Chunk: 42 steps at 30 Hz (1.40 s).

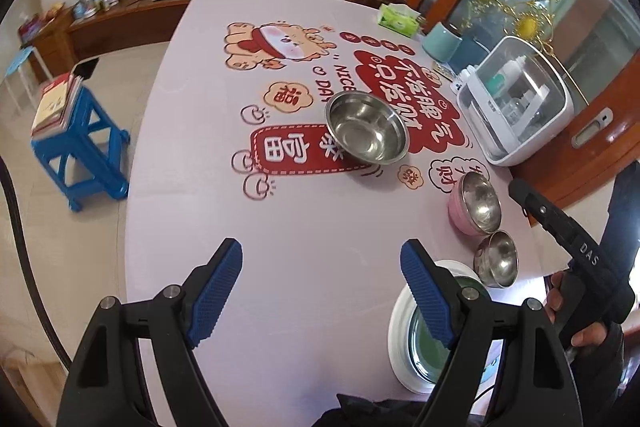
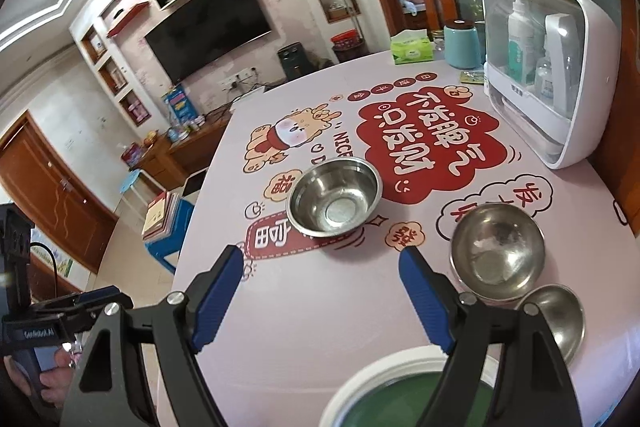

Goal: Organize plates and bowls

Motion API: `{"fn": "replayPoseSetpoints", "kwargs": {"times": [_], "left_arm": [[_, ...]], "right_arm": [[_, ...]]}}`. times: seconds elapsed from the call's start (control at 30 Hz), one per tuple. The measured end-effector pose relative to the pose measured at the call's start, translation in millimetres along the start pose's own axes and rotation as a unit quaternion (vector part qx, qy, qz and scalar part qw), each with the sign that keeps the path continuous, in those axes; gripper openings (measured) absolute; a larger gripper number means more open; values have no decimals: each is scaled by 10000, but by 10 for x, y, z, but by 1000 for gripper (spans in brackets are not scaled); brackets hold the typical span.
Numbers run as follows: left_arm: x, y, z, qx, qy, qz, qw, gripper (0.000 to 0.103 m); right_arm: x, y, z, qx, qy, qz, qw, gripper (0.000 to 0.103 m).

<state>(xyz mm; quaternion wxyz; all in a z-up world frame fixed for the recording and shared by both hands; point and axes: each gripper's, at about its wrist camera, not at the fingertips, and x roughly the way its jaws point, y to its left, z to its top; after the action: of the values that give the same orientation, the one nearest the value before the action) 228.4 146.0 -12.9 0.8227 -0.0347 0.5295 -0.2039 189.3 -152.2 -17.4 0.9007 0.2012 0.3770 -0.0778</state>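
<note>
A large steel bowl (image 1: 366, 127) (image 2: 334, 195) stands upright mid-table on the pink printed cloth (image 1: 320, 219) (image 2: 360, 287). To its right sit a steel bowl nested in a pink one (image 1: 478, 203) (image 2: 498, 251) and a small steel bowl (image 1: 496, 259) (image 2: 556, 319). Nearest me lies a white plate with a green centre (image 1: 400, 327) (image 2: 400, 399), partly hidden by fingers. My left gripper (image 1: 322, 291) hovers open over bare cloth, left of the plate. My right gripper (image 2: 322, 295) is open too, above the plate's far rim, holding nothing.
A white cabinet with a clear lid (image 1: 520, 107) (image 2: 540, 79), a teal canister (image 1: 442, 43) (image 2: 462, 41) and a green tissue pack (image 1: 398, 19) (image 2: 412, 49) line the right and far side. A blue stool with books (image 1: 80, 147) (image 2: 168, 227) stands beyond the left table edge.
</note>
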Motion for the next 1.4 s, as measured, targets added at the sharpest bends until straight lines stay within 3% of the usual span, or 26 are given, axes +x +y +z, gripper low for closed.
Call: {"fn": "replayPoseSetpoints", "kwargs": {"times": [0.27, 0.47, 0.77, 1.13, 1.4], "left_arm": [[276, -2, 383, 185, 142, 10, 9997, 80], [593, -43, 647, 151, 91, -30, 9998, 80], [1164, -130, 935, -145, 82, -24, 9999, 80], [1764, -225, 1100, -317, -62, -159, 9994, 81], [2262, -291, 1089, -343, 67, -196, 9992, 80]], "right_arm": [[310, 33, 200, 165, 124, -181, 9996, 81], [558, -61, 438, 188, -73, -162, 9997, 81], [1008, -340, 643, 338, -57, -153, 9993, 81], [1530, -673, 603, 589, 243, -62, 9980, 81], [1875, -803, 462, 890, 474, 10, 9949, 81]]}}
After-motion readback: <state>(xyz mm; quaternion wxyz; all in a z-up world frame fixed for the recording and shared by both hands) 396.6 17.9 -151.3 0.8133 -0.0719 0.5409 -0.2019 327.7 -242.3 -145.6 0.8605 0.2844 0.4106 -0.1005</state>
